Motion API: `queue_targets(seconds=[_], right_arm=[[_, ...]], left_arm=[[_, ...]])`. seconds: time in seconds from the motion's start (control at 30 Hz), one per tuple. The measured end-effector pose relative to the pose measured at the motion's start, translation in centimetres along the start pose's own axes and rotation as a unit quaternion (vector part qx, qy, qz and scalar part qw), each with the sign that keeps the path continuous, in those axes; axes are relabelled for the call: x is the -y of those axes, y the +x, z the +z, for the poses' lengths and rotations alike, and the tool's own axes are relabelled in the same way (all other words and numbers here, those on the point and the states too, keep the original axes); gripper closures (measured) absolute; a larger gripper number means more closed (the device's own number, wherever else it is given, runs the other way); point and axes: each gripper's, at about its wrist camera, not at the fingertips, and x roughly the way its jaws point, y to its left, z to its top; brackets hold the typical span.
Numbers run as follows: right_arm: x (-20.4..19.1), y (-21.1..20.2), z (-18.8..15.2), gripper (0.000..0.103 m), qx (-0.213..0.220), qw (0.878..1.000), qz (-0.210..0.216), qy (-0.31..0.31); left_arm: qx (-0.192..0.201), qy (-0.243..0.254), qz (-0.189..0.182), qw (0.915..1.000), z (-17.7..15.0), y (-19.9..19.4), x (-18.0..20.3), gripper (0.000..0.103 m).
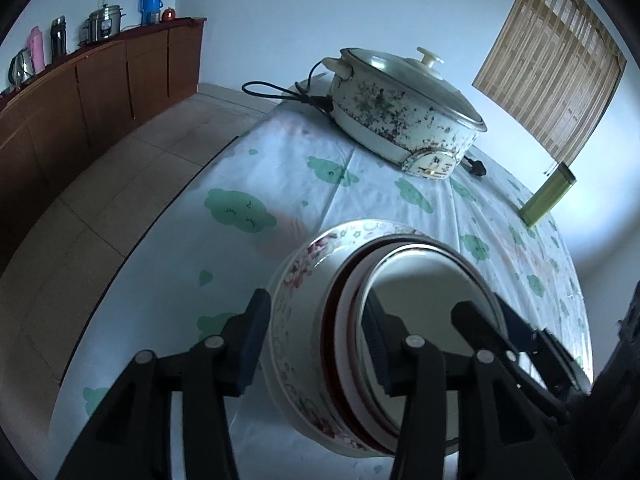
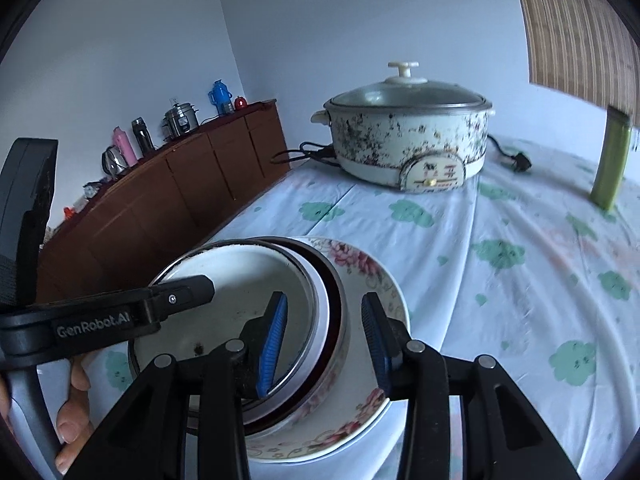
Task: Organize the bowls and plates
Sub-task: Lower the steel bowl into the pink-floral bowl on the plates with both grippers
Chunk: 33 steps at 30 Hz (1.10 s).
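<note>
A stack of nested bowls sits on the table: a floral bowl (image 1: pixel 294 280) outside, a red-rimmed bowl (image 1: pixel 344 312) in it, a white metal-rimmed bowl (image 1: pixel 424 296) innermost. The stack also shows in the right wrist view, with the floral bowl (image 2: pixel 360 264) and the white inner bowl (image 2: pixel 240 280). My left gripper (image 1: pixel 316 344) is open and straddles the stack's left wall, one finger outside and one inside. My right gripper (image 2: pixel 324 340) is open and straddles the stack's right wall. The left gripper (image 2: pixel 120 316) shows across the bowls in the right wrist view.
An electric pot with a glass lid (image 1: pixel 404 108) and its cord (image 1: pixel 280 94) stand at the far end of the table with the cloud-print cloth (image 1: pixel 240 184). A green box (image 1: pixel 548 194) stands at the right. A wooden sideboard (image 1: pixel 100 92) with flasks lines the left wall.
</note>
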Motion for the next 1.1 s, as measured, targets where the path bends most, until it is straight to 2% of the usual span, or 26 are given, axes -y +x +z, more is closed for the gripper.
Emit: queue_targets(seconds=[0.07,0.13,0.2,0.37,0.43,0.57,0.77,0.97,1.1], right_arm=[[0.0,0.0,0.0,0.06,0.004,1.0,-0.012,-0.005],[0.3,0.0,0.0,0.053,0.005,1.0,-0.022,-0.003],[0.9,0.1,0.1,0.051,0.004,1.0,-0.022,0.006],[0.8,0.0,0.1,0.05,0.007,1.0,-0.027,0.001],[0.9,-0.2,0.0,0.05,0.009,1.0,-0.018,0.007],[1.8,-1.5,0.2,0.049,0.038,0.998,0.002,0.04],[2.5,-3.0,-0.2,0.049,0.078,0.995,0.003,0.059],[2.4,-3.3,-0.9,0.048,0.076,0.996,0.002,0.056],[2.4,-3.7,-1.4,0.048,0.076,0.996,0.0,0.054]], left_arm=[[0.002,0.01,0.013,0.9999,-0.1,0.4,0.5,0.055],[0.009,0.02,0.022,0.9995,-0.2,0.6,1.0,0.054],[0.015,0.026,0.027,0.9992,-0.3,0.6,1.2,0.054],[0.023,0.036,0.038,0.9984,-0.5,0.6,1.6,0.054],[0.029,0.036,0.038,0.9982,-0.4,0.3,1.5,0.054],[0.048,0.035,0.032,0.9977,-0.3,-0.5,1.6,0.054],[0.075,0.047,0.046,0.995,-0.5,-1.1,2.1,0.054],[0.106,0.053,0.076,0.99,-1.0,-1.6,2.4,0.052],[0.112,0.046,0.081,0.9893,-1.3,-1.7,2.2,0.052]])
